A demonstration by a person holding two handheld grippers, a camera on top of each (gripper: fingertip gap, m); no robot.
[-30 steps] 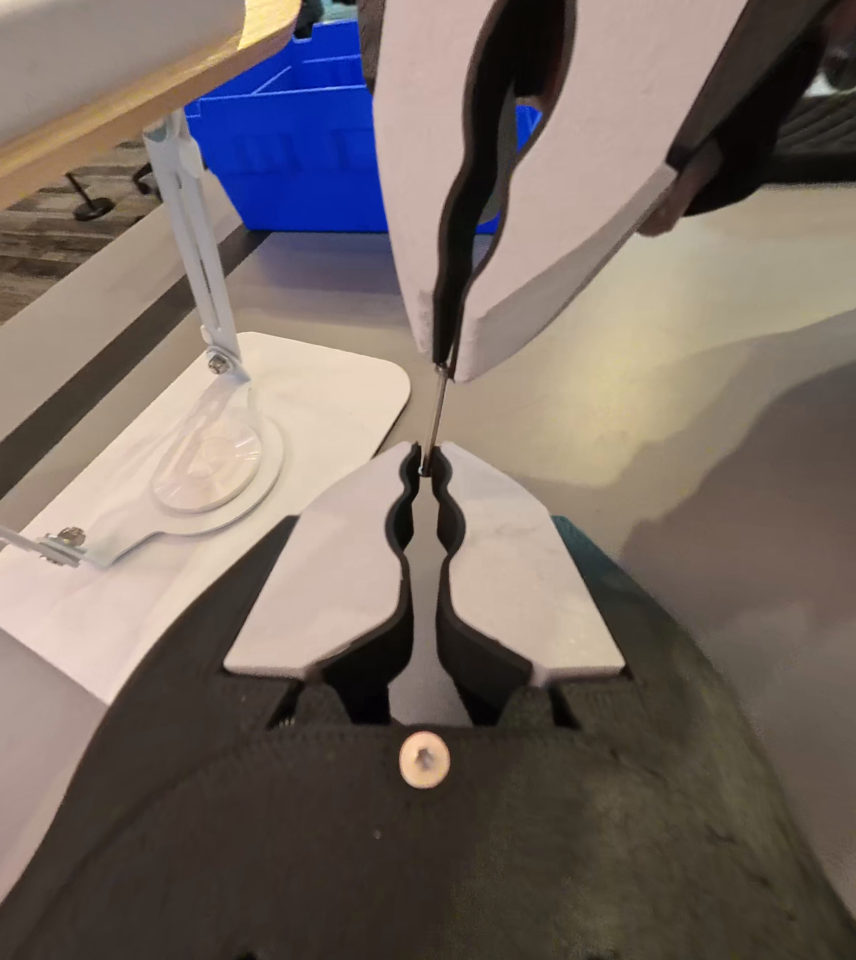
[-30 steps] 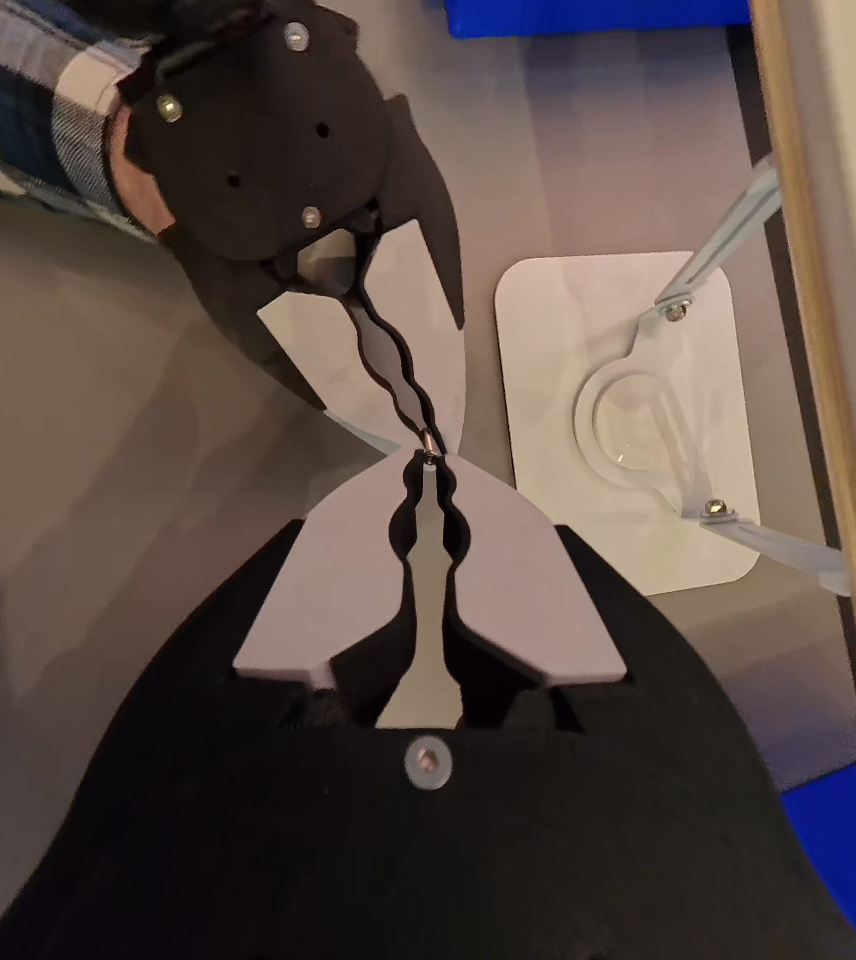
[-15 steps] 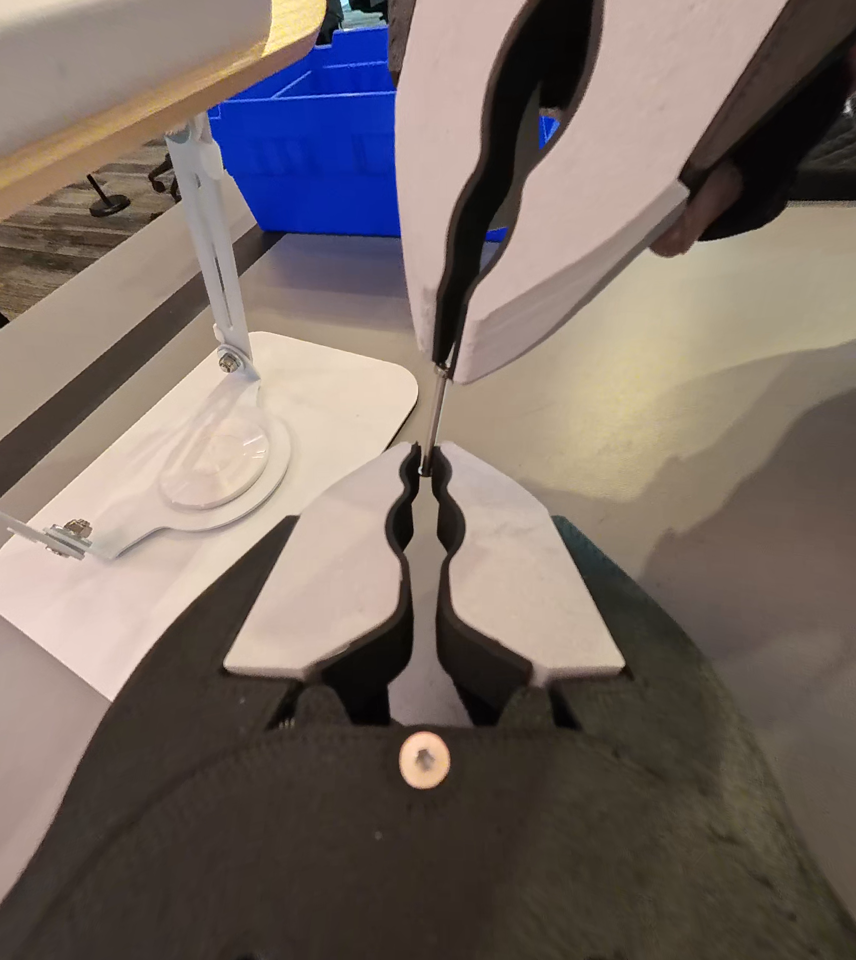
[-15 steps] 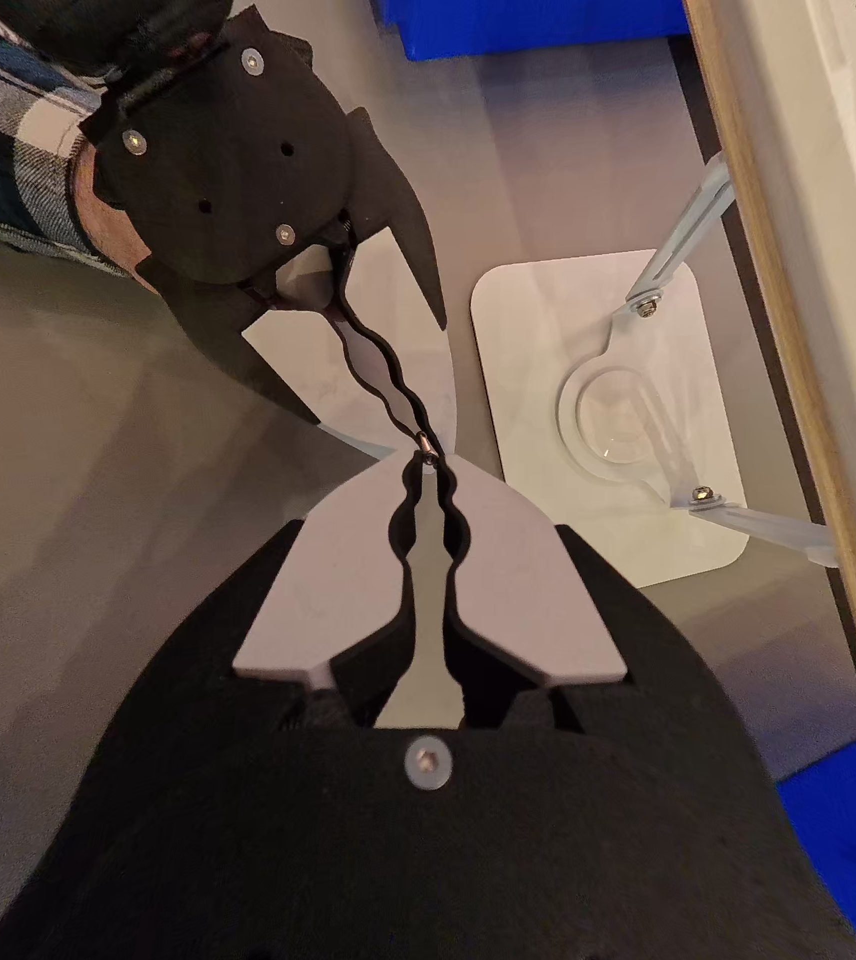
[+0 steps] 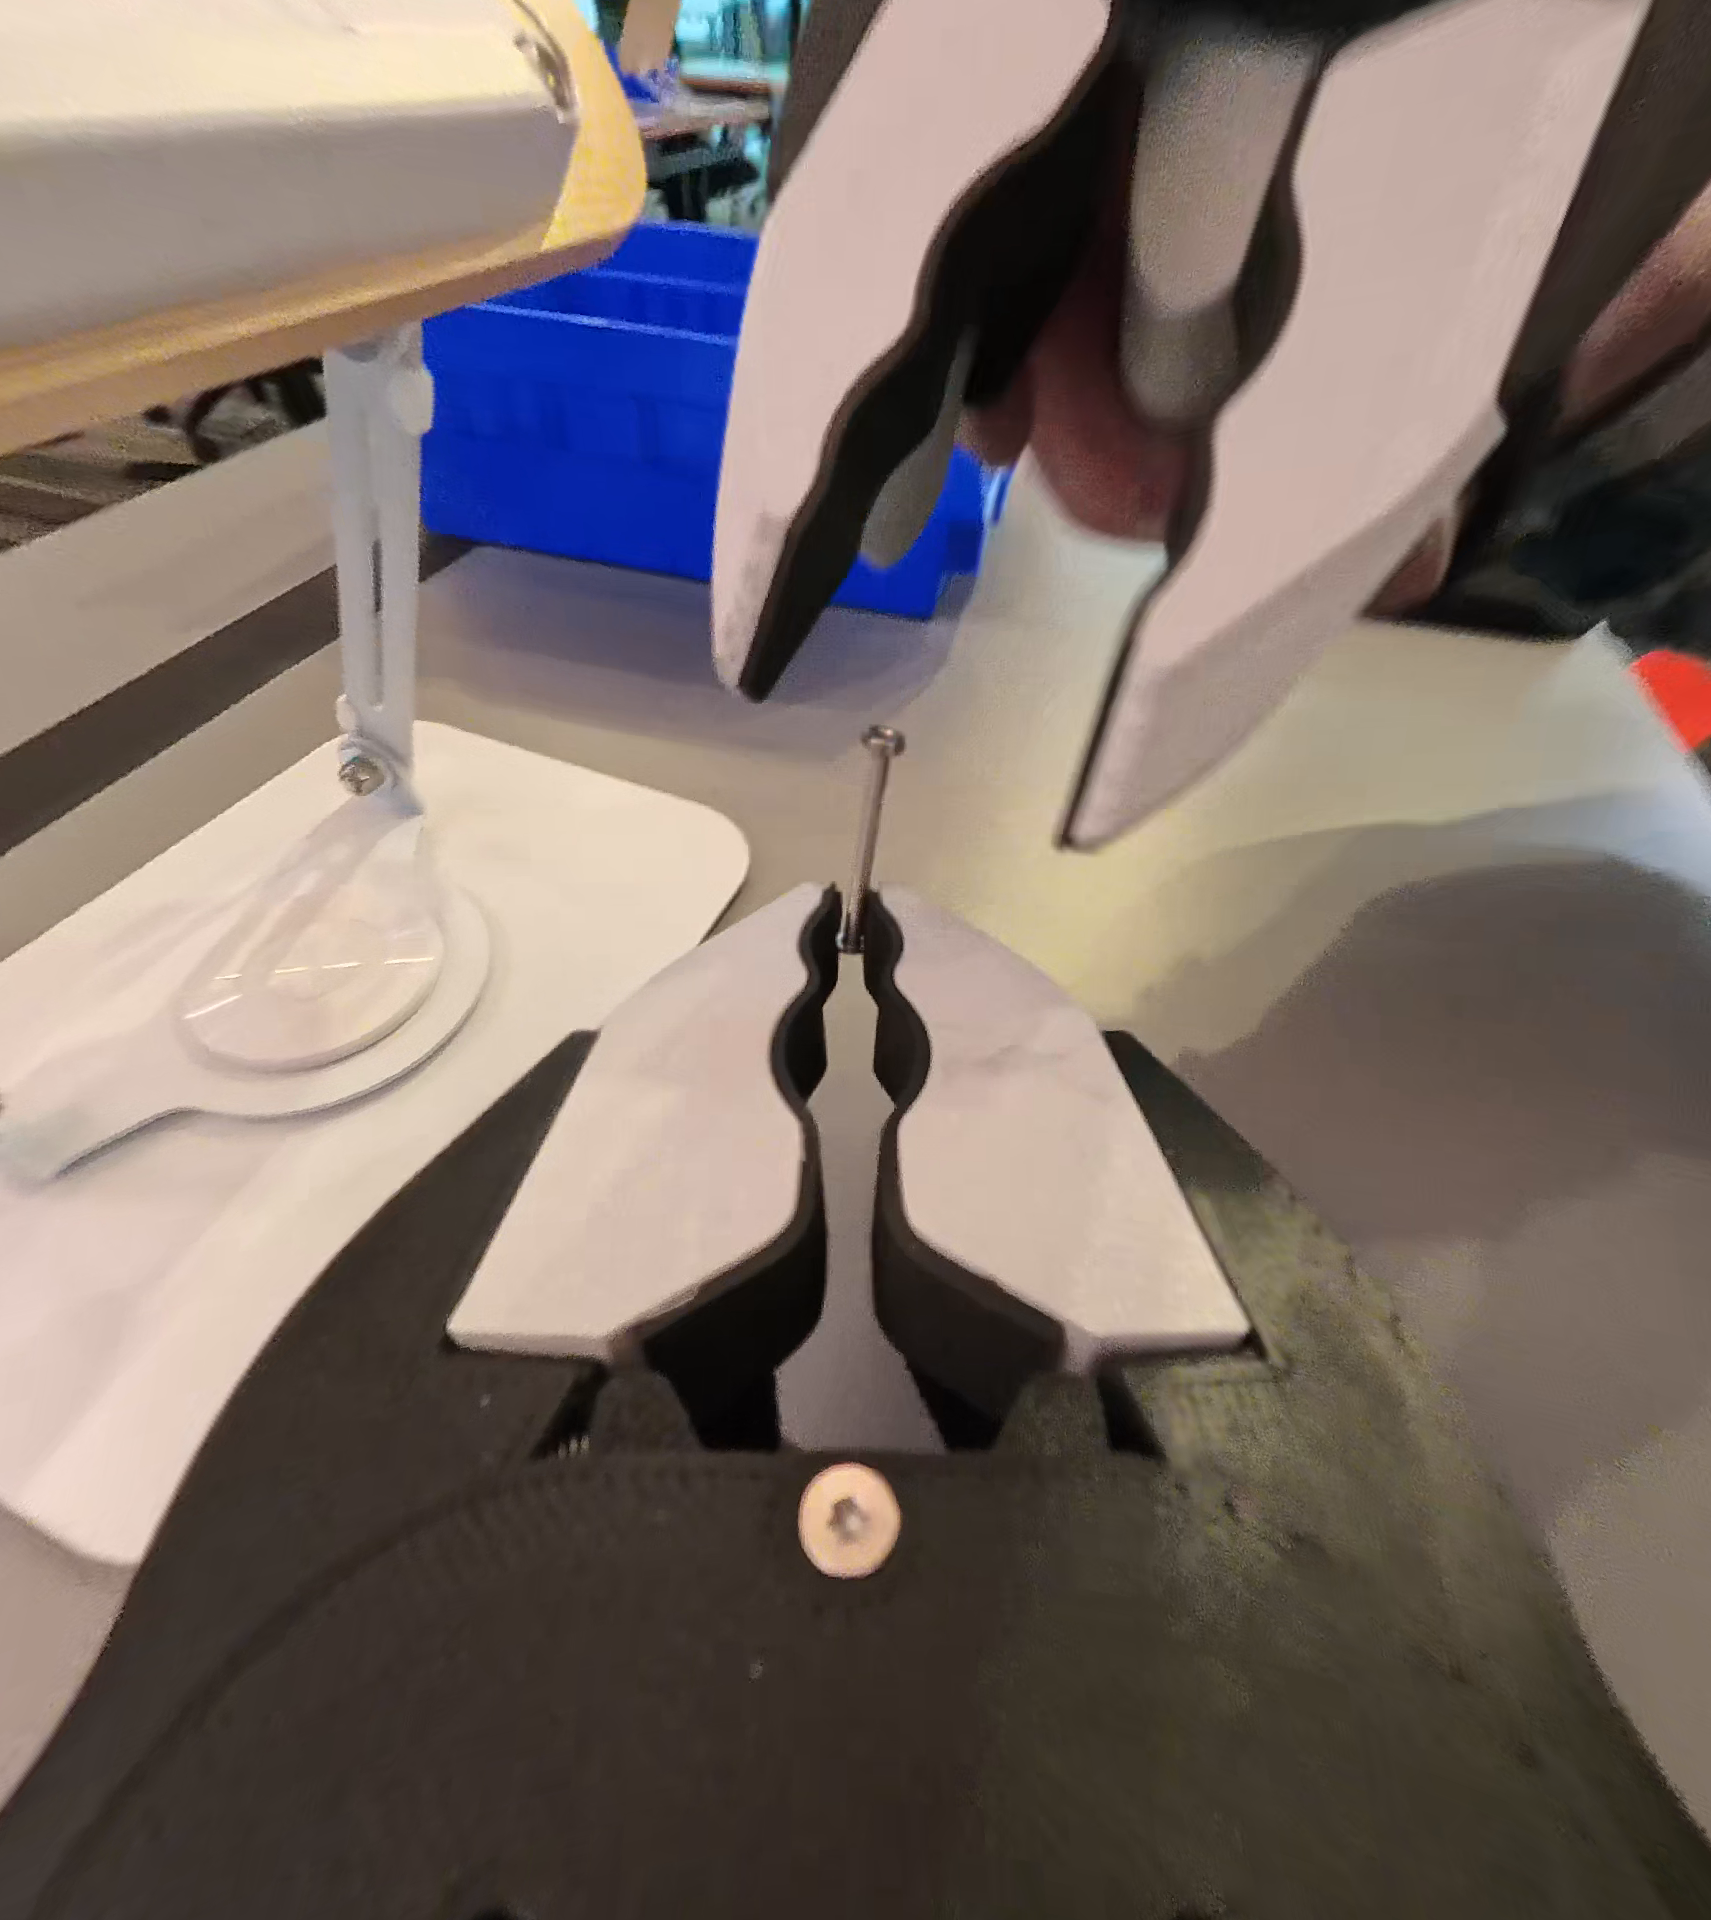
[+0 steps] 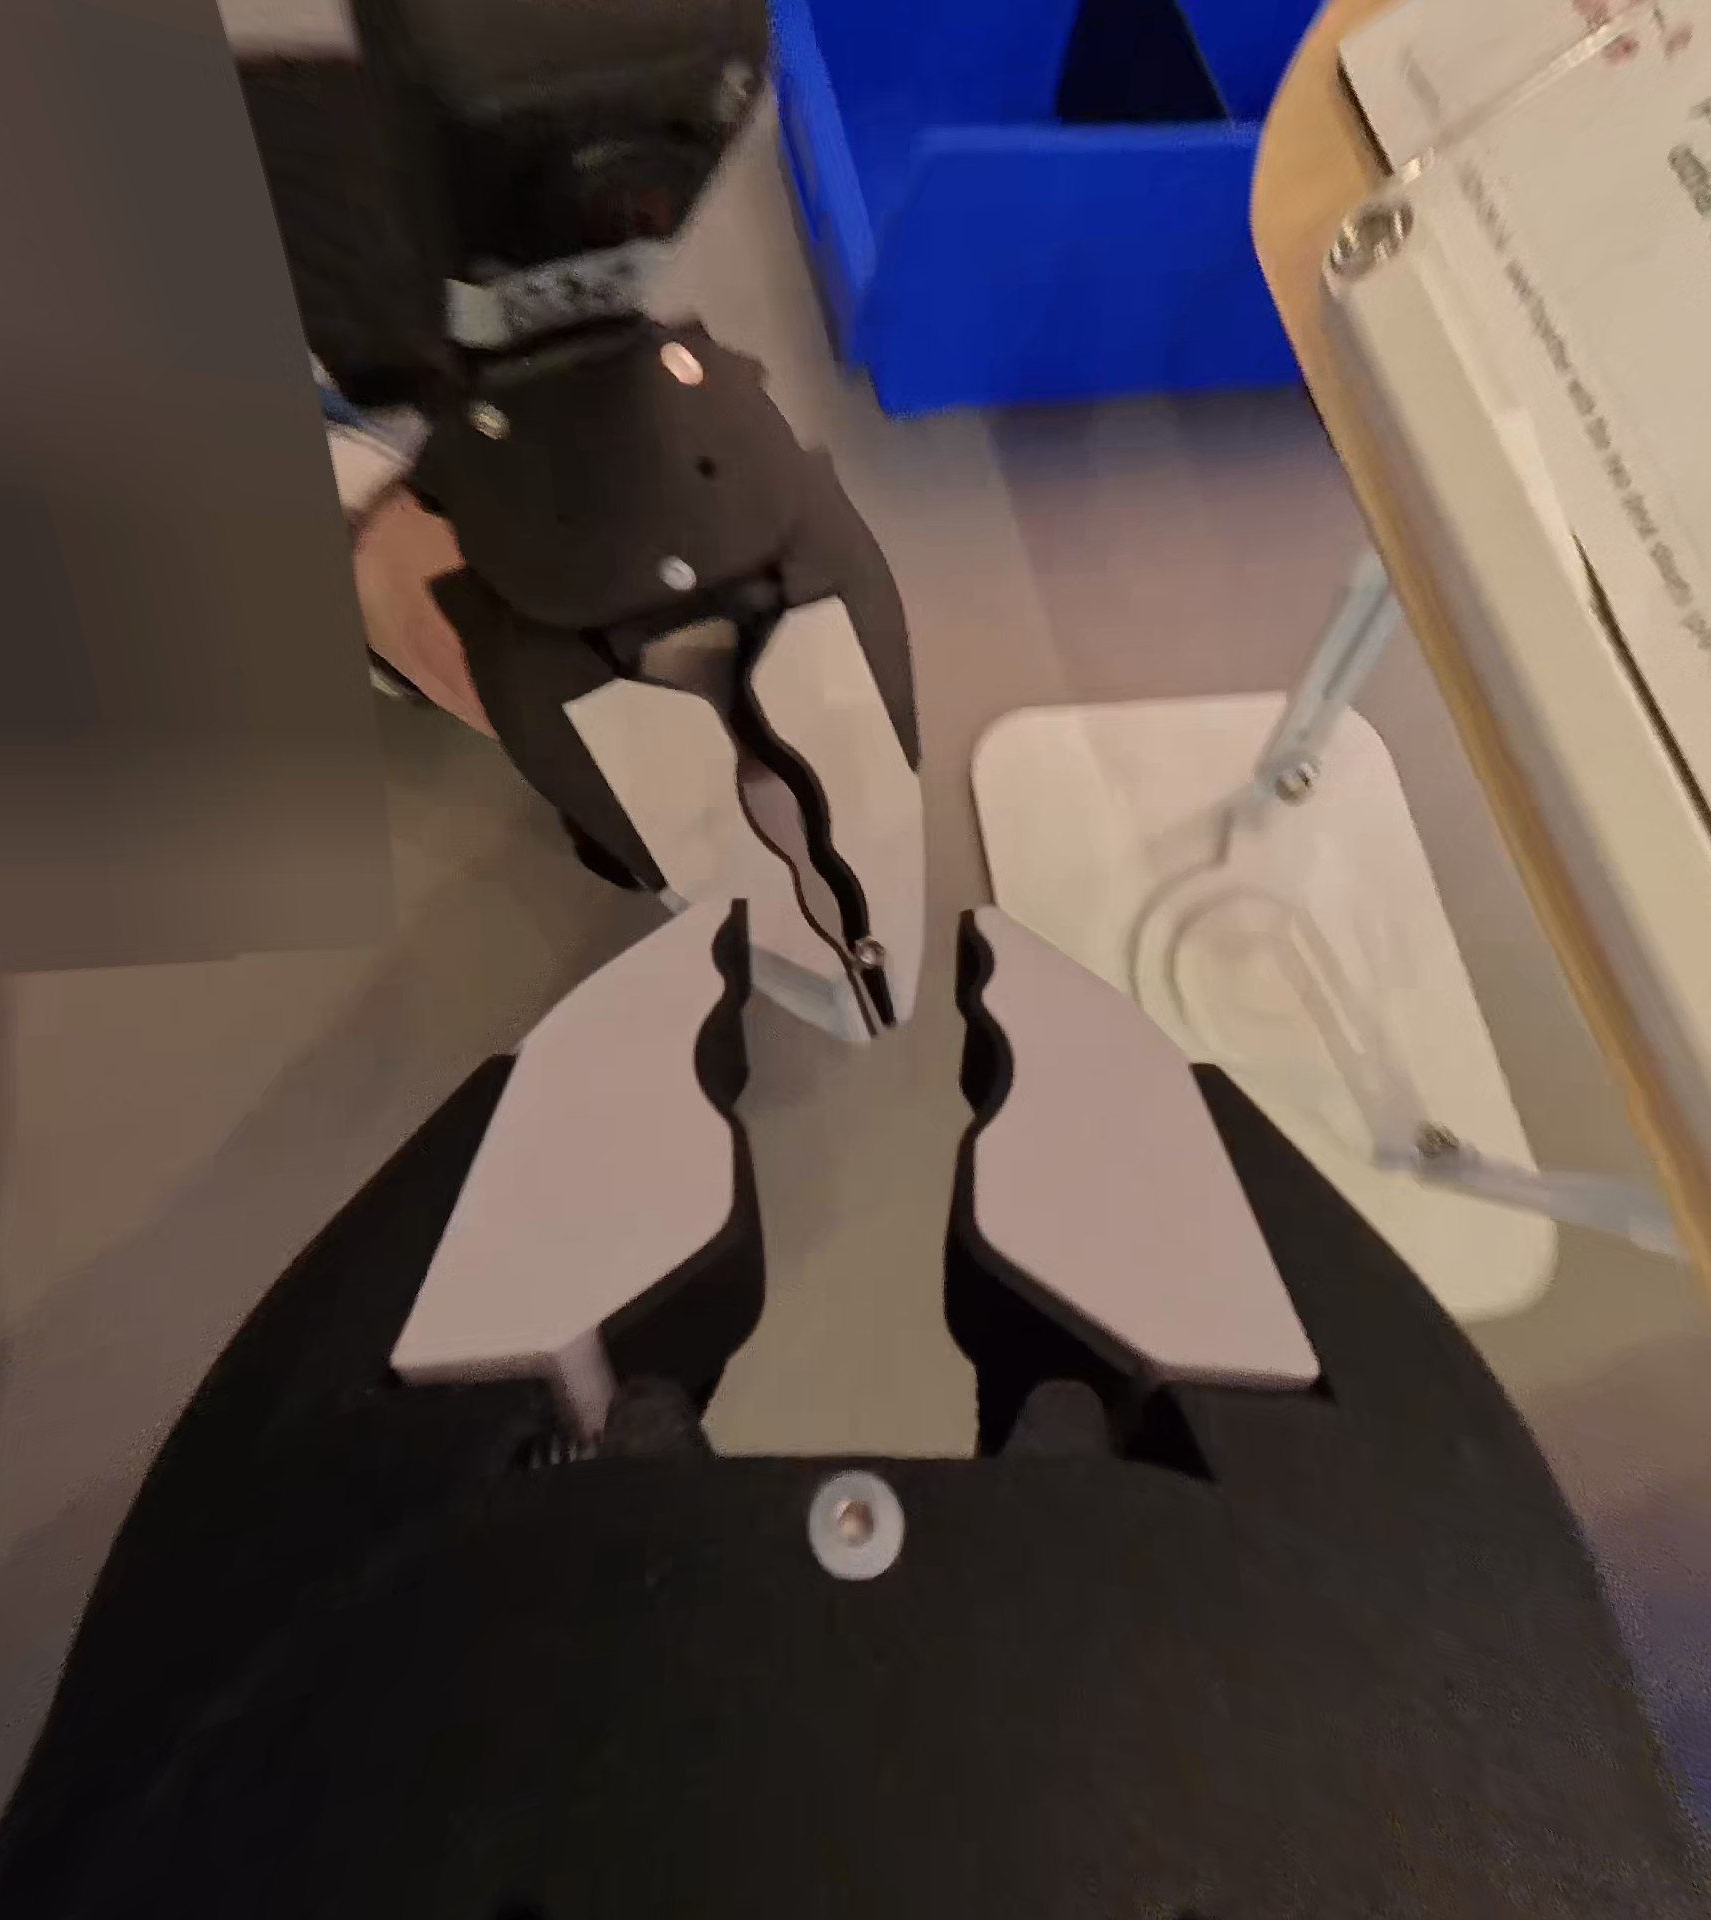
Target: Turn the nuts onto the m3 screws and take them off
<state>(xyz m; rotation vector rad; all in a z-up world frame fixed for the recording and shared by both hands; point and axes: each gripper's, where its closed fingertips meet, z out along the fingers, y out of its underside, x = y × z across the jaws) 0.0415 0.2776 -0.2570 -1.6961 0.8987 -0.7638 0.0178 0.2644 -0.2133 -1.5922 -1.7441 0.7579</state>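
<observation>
Metal screw tip hidden between left tool pads; right tool blurred, open

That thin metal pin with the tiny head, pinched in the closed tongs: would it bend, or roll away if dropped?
The pin looks like bare metal and stands straight out from the left tongs, so it is probably stiff. Its round, slim shaft would likely roll on the smooth grey table. Being so thin, it may slip easily.

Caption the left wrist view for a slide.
Left gripper pinches a thin metal screw upright; right gripper hangs open above it.
</observation>
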